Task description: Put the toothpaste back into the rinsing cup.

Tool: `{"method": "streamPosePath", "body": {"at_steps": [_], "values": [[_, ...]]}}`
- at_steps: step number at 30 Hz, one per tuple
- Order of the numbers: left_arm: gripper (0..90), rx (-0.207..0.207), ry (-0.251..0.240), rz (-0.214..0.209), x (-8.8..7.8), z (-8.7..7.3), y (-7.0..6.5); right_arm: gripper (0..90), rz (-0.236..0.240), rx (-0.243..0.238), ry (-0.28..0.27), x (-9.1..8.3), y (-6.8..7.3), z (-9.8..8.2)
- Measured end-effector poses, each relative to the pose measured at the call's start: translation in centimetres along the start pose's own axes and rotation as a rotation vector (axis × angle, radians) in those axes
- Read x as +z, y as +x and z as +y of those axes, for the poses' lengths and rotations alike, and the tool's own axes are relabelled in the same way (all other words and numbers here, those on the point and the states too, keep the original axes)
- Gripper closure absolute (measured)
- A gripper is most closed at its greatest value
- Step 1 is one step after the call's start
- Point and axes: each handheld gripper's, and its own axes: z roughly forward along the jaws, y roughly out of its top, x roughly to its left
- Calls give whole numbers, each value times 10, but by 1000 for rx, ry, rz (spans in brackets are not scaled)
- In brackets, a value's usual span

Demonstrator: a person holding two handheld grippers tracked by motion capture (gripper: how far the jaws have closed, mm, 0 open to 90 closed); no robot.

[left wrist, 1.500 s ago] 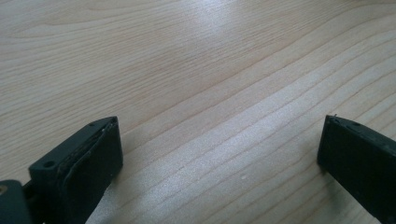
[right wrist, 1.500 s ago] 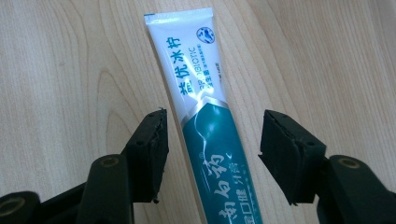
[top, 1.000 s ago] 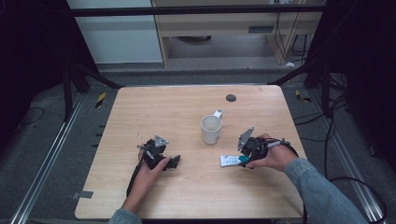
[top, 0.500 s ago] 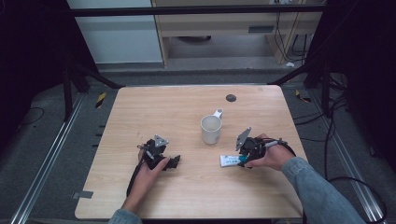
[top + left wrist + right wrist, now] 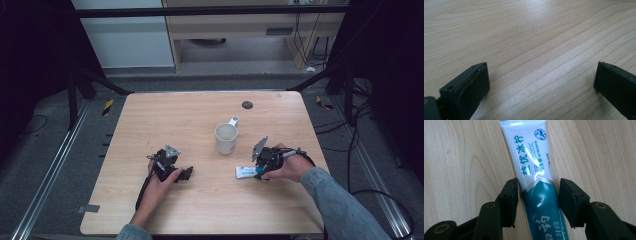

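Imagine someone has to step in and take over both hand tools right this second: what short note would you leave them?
Right gripper: jaws straddle the toothpaste tube at its teal end and have just been closing; the left pad looks to touch it, the right pad shows a small gap, so no firm grip yet.
Left gripper: open, nothing between the jaws, low over bare table.
Things: tube lies flat on the table, right of the white cup, apart from it.
Done: gripper lined up around the tube.
Left: probably finish closing, then lift.
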Motion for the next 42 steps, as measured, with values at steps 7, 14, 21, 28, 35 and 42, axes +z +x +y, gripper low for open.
{"method": "streamPosePath", "body": {"at_steps": [7,14,21,28,35,42], "values": [[0,0,0,0,0,0,0,505,12,1,3,2,-2,-1],[0,0,0,0,0,0,0,527,33,3,3,3,-4,-1],[0,0,0,0,0,0,0,595,50,5,-6,2,-6,-3],[0,0,0,0,0,0,0,626,47,12,-6,1,-7,-4],[0,0,0,0,0,0,0,676,42,23,-11,-1,-7,-4],[0,0,0,0,0,0,0,753,34,56,-17,-5,-6,-3]]}}
